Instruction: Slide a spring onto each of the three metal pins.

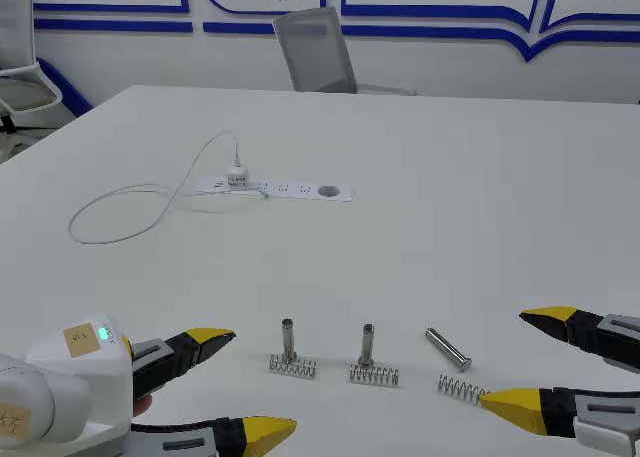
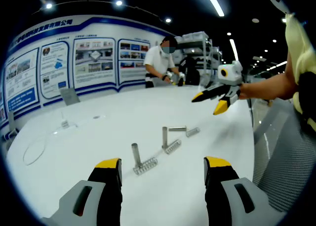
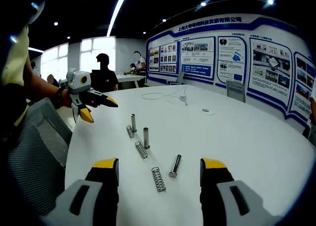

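Three metal pins sit near the front of the white table point(image 1: 480, 197). The left pin point(image 1: 288, 339) and the middle pin point(image 1: 367, 344) stand upright; the right pin point(image 1: 448, 349) lies flat. A spring lies by each: left spring point(image 1: 292, 366), middle spring point(image 1: 373, 376), right spring point(image 1: 461, 387). My left gripper point(image 1: 240, 385) hovers open and empty to the left of the row. On the other side my right gripper point(image 1: 525, 360) is open and empty, just right of the lying pin point(image 3: 175, 165) and its spring point(image 3: 158, 179). The left gripper view looks along the row, with the nearest pin point(image 2: 135, 154) ahead.
A white power strip point(image 1: 275, 189) with a plugged charger and a looping white cable point(image 1: 130, 202) lies mid-table. A grey chair point(image 1: 315, 52) stands behind the far edge. A person point(image 2: 160, 63) stands at another table in the background.
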The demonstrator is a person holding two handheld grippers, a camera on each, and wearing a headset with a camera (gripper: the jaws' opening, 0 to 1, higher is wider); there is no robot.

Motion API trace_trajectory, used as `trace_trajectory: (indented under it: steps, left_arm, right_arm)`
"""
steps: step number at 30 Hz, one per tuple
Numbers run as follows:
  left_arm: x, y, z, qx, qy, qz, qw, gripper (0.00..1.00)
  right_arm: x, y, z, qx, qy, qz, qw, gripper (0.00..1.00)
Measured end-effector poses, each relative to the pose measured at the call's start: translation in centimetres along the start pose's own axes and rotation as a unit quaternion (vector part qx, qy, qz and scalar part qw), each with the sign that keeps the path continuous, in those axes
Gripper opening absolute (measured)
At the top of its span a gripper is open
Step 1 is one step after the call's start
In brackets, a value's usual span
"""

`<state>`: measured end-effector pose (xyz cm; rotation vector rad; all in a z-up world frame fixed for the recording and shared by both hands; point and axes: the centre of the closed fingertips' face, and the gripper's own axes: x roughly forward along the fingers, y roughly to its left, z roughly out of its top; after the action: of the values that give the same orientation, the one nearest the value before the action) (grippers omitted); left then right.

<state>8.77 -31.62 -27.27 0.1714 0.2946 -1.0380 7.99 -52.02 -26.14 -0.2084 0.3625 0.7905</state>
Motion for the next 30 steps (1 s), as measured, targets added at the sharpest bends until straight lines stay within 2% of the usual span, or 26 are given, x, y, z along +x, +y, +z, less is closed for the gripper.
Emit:
trace_trajectory:
  steps: [10,20,30]
  left_arm:
    - [0.0,0.1,0.2,0.001,-0.003,0.002,1.0000,0.69]
    - [0.0,0.0,0.3,0.002,-0.003,0.002,1.0000,0.69]
    - [0.2,0.0,0.4,0.001,-0.004,0.001,1.0000,0.69]
  right_arm:
    - [0.5,-0.5,0.9,-0.001,-0.003,-0.002,1.0000,0.66]
    - [1.6,-1.2,1.4,0.002,0.008,-0.005,0.9999,0.62]
    - [3.5,-2.7,0.9,0.016,0.055,-0.019,0.9982,0.47]
